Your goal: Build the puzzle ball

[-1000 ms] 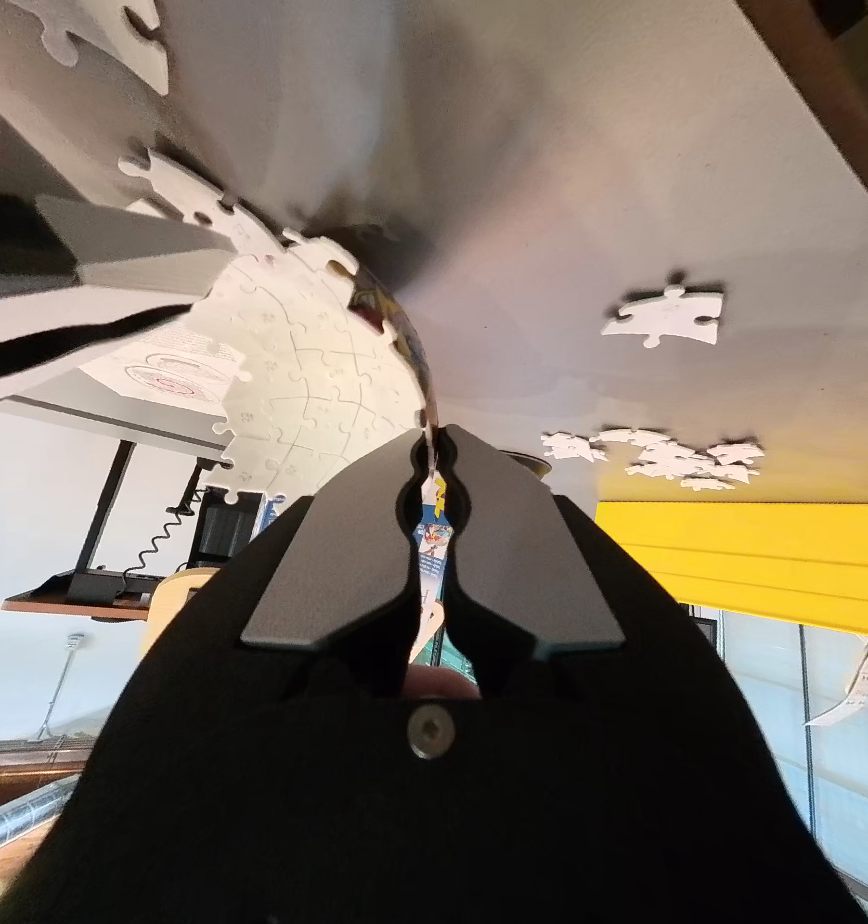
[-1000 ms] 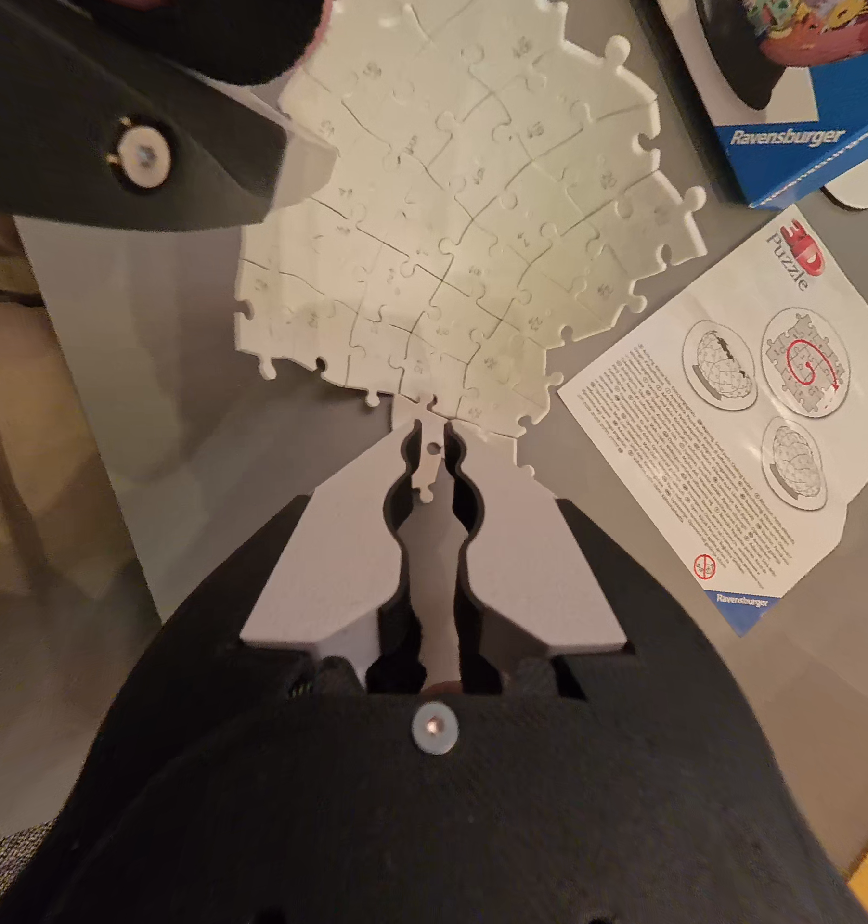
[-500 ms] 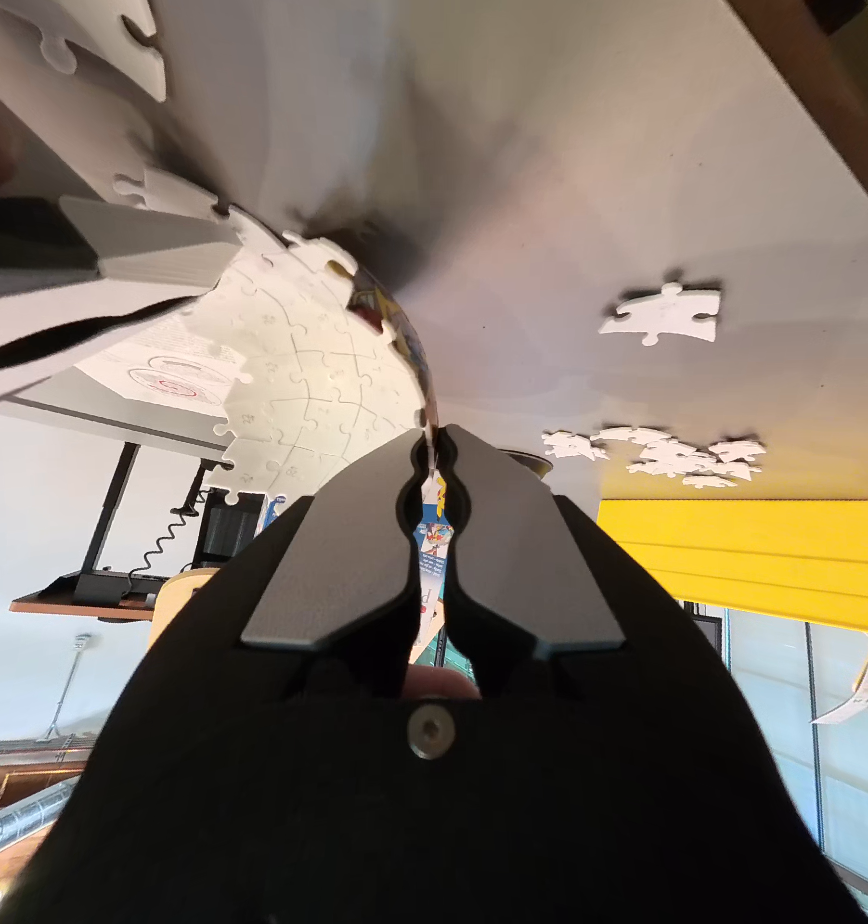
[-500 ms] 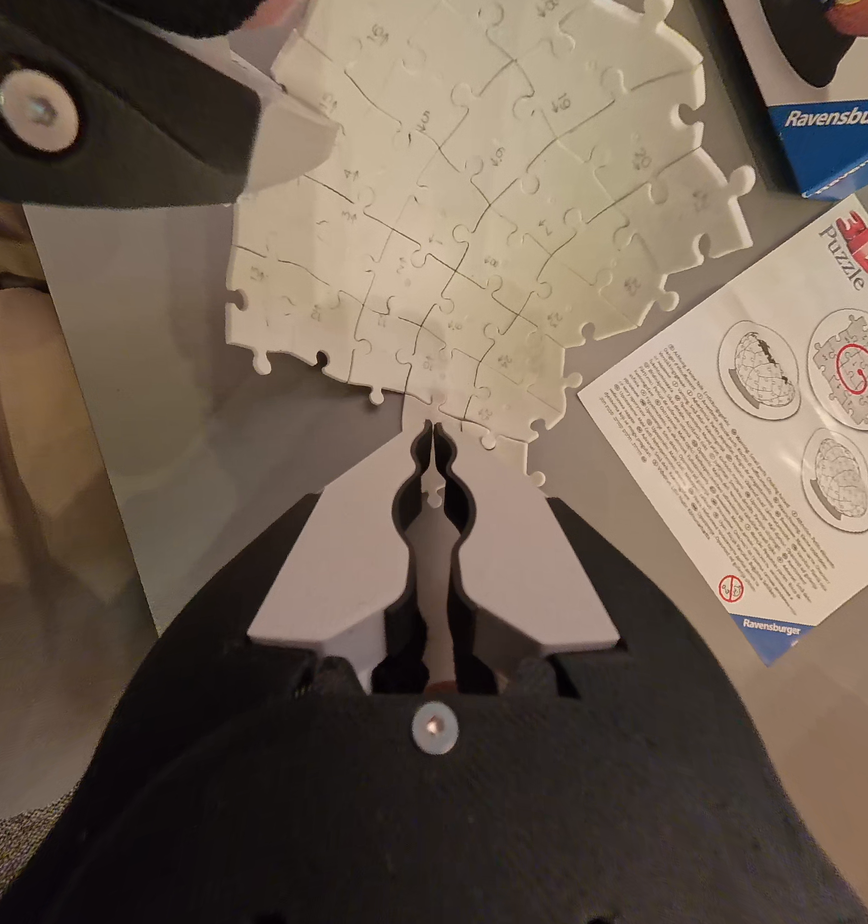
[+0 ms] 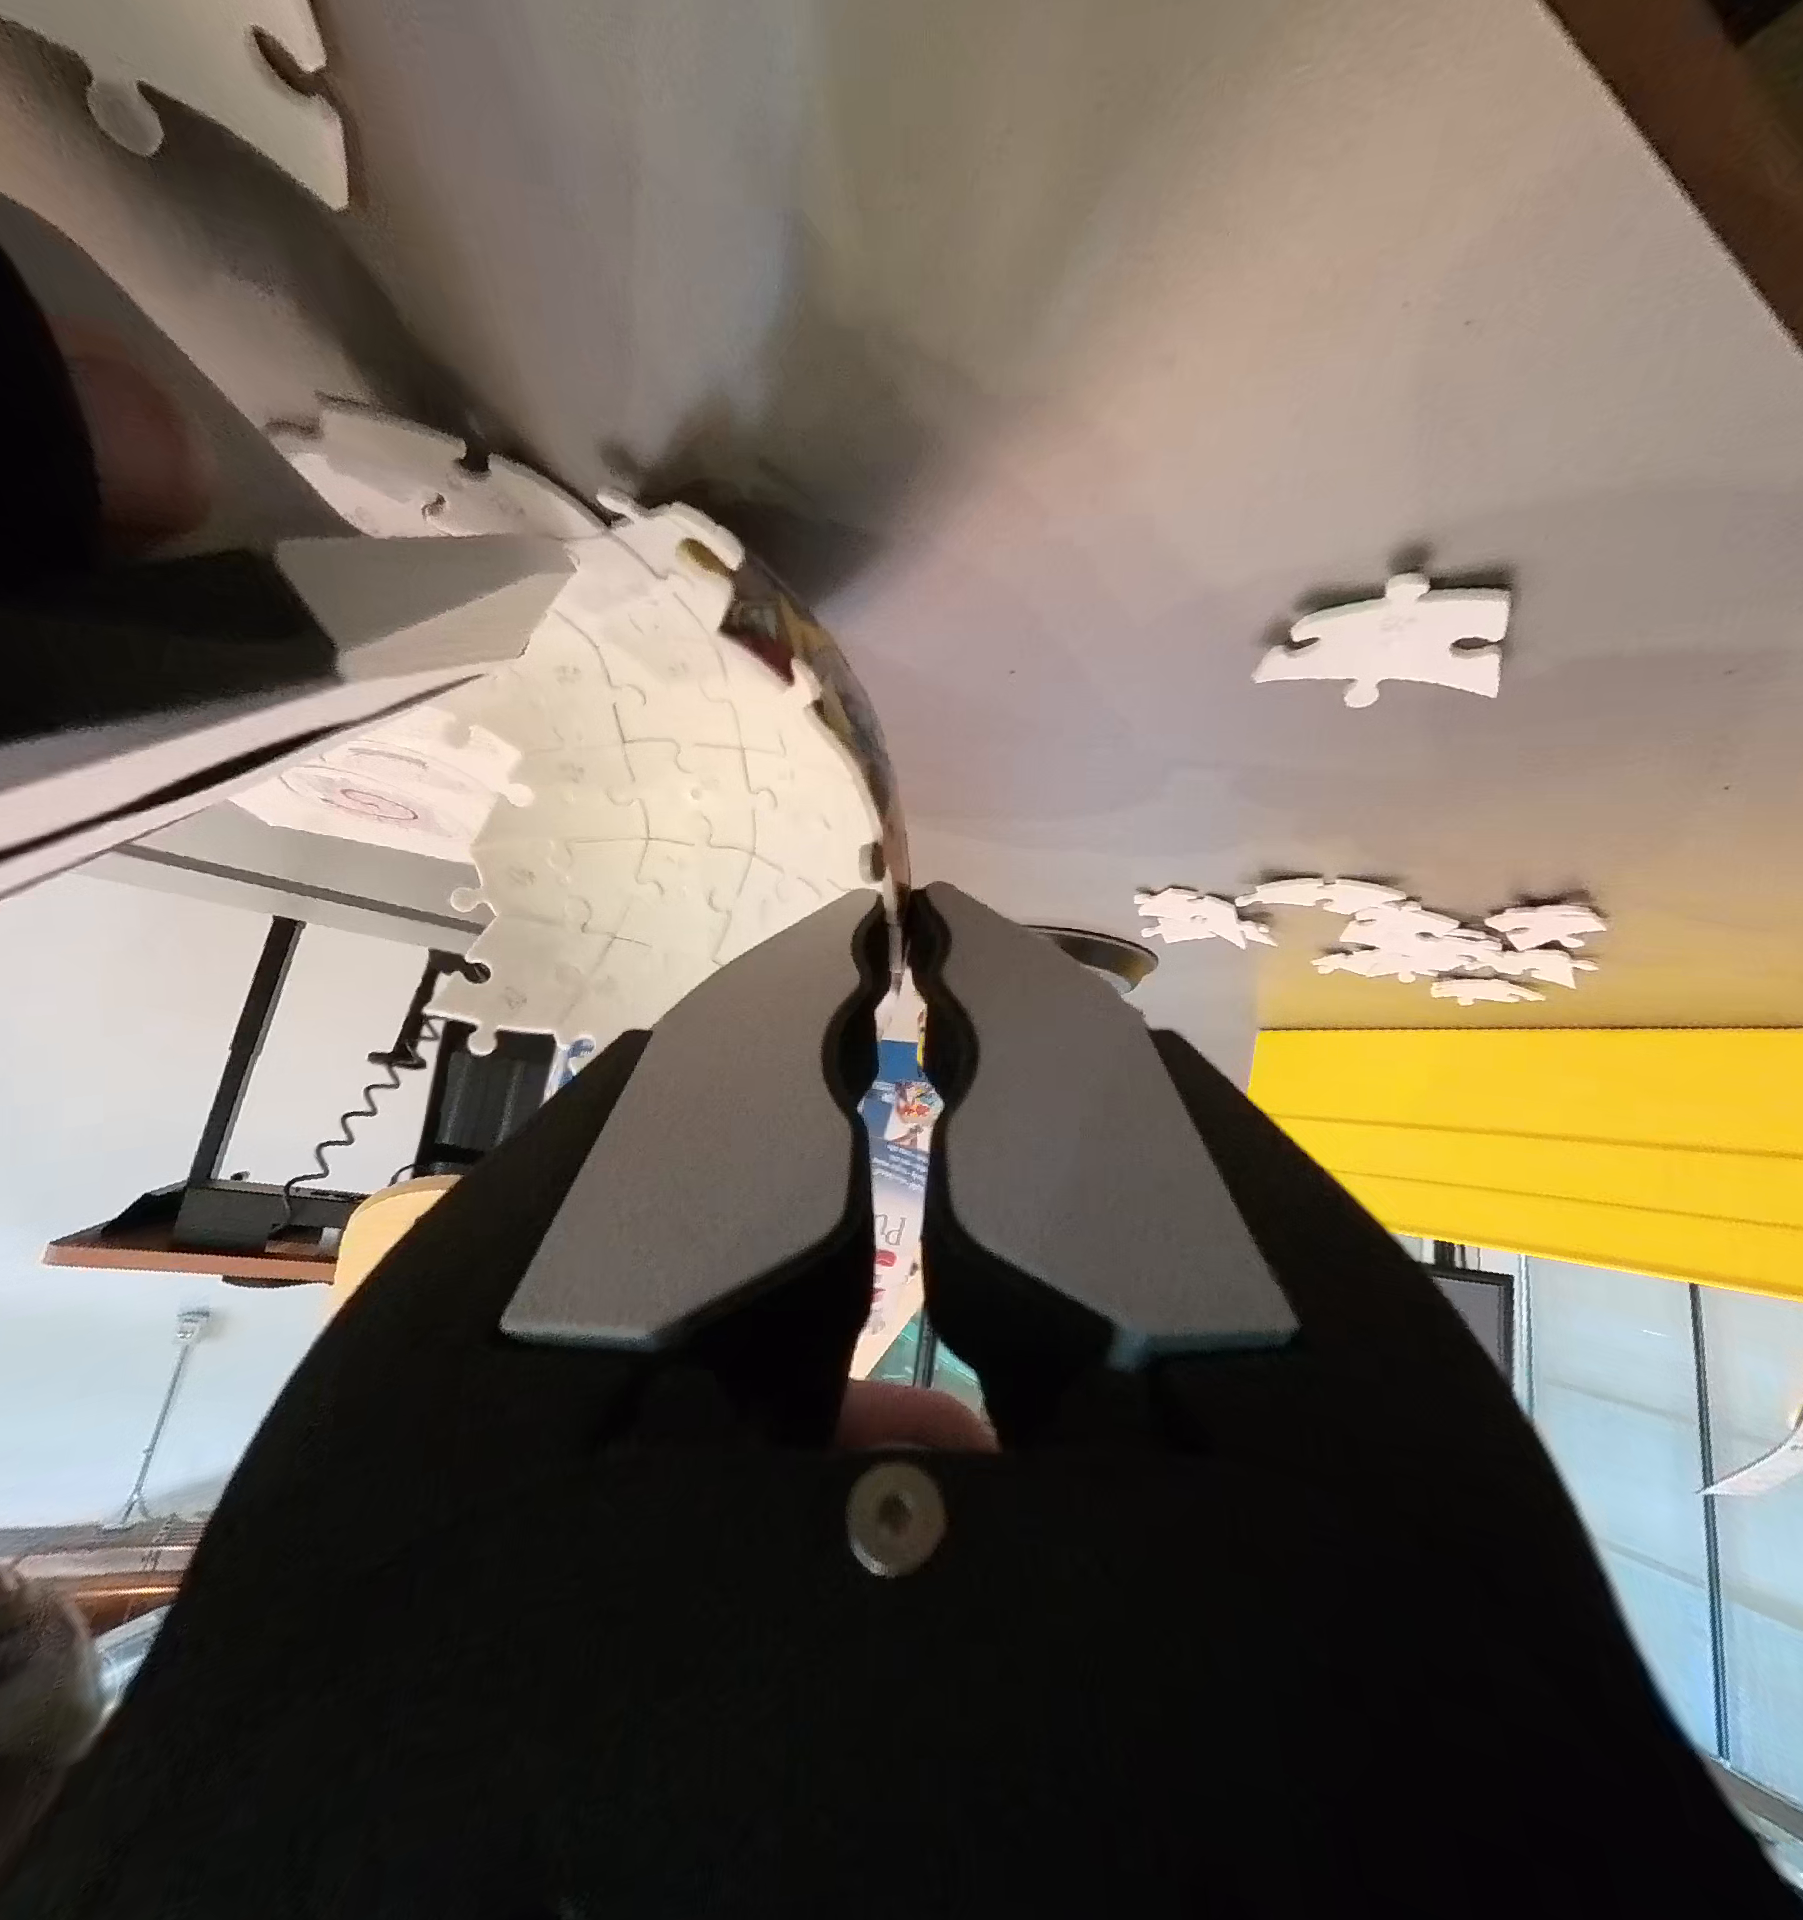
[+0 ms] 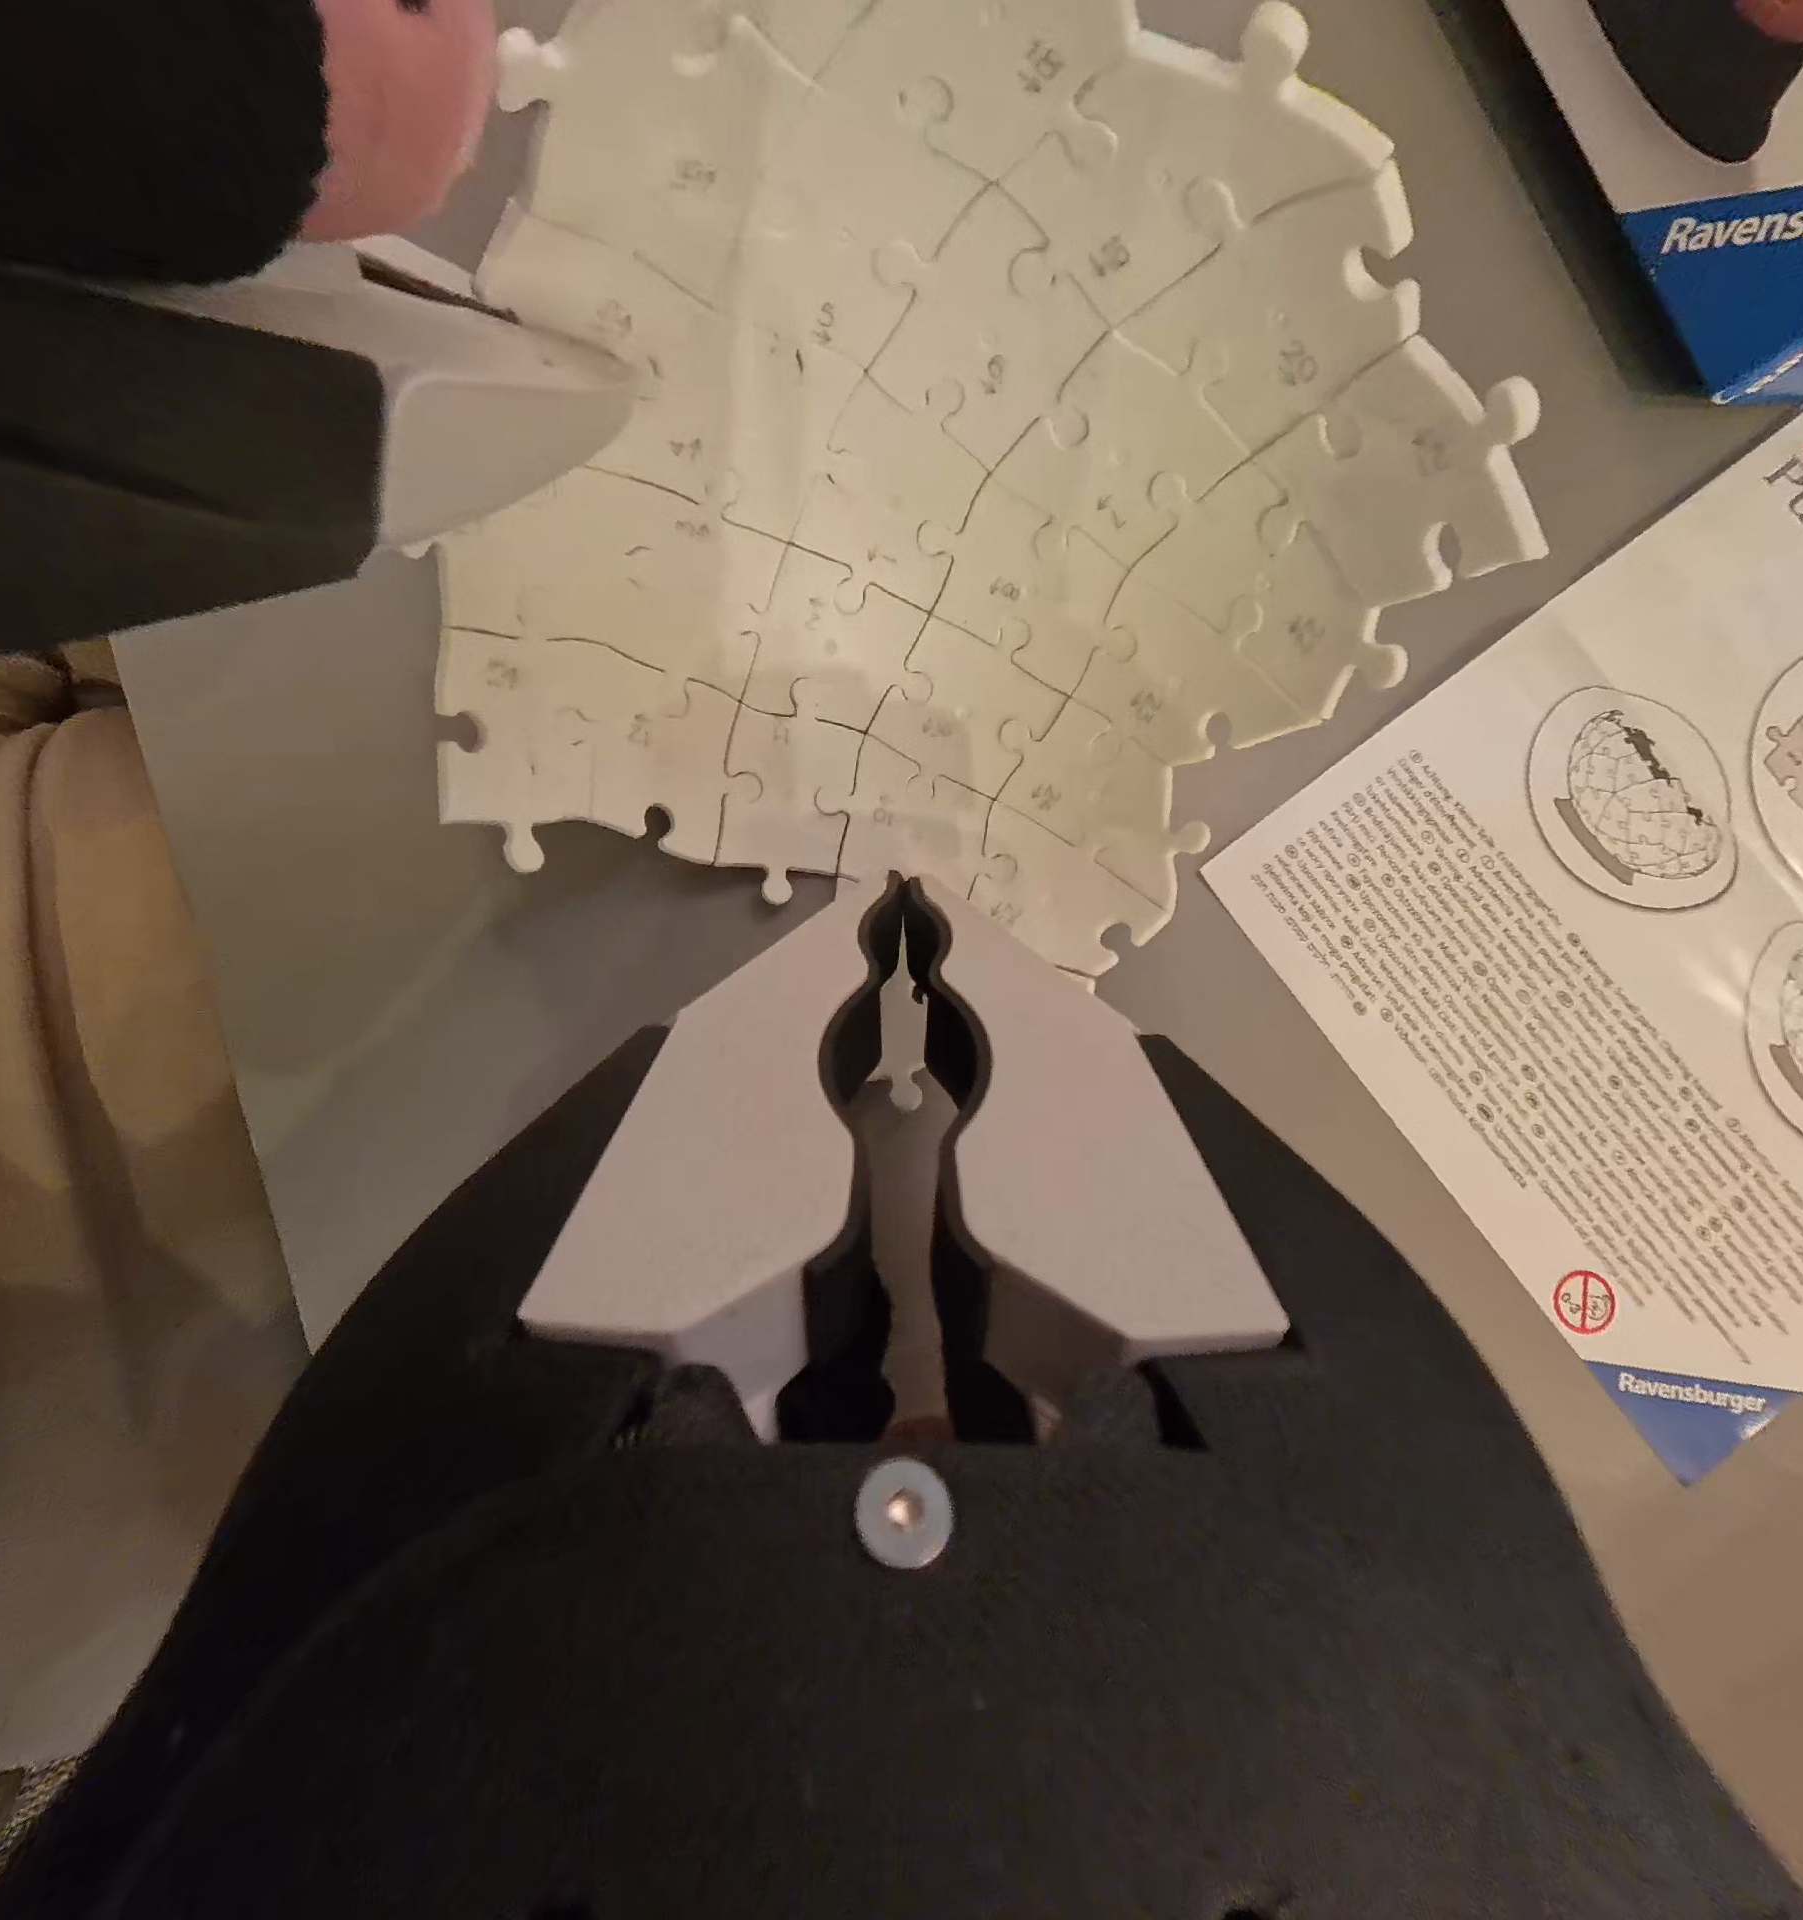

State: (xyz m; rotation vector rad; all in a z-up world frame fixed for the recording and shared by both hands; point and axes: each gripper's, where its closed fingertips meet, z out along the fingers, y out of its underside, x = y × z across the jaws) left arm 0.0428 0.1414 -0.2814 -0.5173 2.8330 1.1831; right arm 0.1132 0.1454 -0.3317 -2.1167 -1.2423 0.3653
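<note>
The partly built puzzle ball is a curved white shell of joined pieces (image 6: 928, 468), inner side towards the right wrist camera. My right gripper (image 6: 903, 896) is shut on a white puzzle piece (image 6: 907, 1086) at the shell's near edge. My left gripper (image 5: 902, 914) is shut on the shell's rim (image 5: 668, 810); the left wrist view is upside down. The left gripper's finger (image 6: 502, 416) shows at the shell's left edge in the right wrist view. The right gripper's finger (image 5: 440, 603) shows at the left of the left wrist view.
An instruction leaflet (image 6: 1603, 935) and a blue puzzle box (image 6: 1759, 239) lie right of the shell on the grey table (image 6: 357, 987). One loose piece (image 5: 1385, 649) and a small cluster of several pieces (image 5: 1396, 935) lie farther off. A yellow surface (image 5: 1551, 1143) borders the table. Some 9 cm of space lies between my two pairs of fingers.
My right gripper has closed from slightly open onto the piece and moved closer to the shell. My left gripper stays shut on the rim.
</note>
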